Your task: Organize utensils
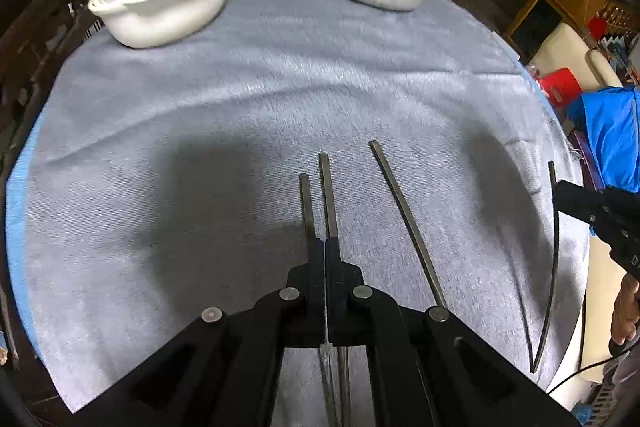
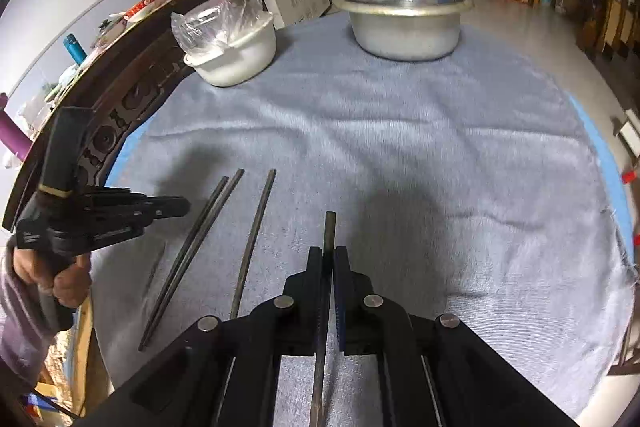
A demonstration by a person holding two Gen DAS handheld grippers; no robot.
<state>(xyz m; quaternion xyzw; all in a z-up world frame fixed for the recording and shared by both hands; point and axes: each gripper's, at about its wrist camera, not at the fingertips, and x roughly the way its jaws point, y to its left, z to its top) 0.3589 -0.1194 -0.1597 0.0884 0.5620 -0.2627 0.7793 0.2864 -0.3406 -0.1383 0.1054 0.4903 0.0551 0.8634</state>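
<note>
While left gripper (image 1: 324, 245) jaws press together, right gripper (image 2: 329, 253) jaws pinch a chopstick (image 2: 330, 227).

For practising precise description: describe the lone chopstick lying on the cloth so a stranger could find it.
Find the grey-blue cloth with the lidded metal pot at its far end. Near its front, the lone chopstick lies flat between the touching pair on its left and the clamped chopstick in the right tool. It alone has no partner and no tool gripping it.
</note>
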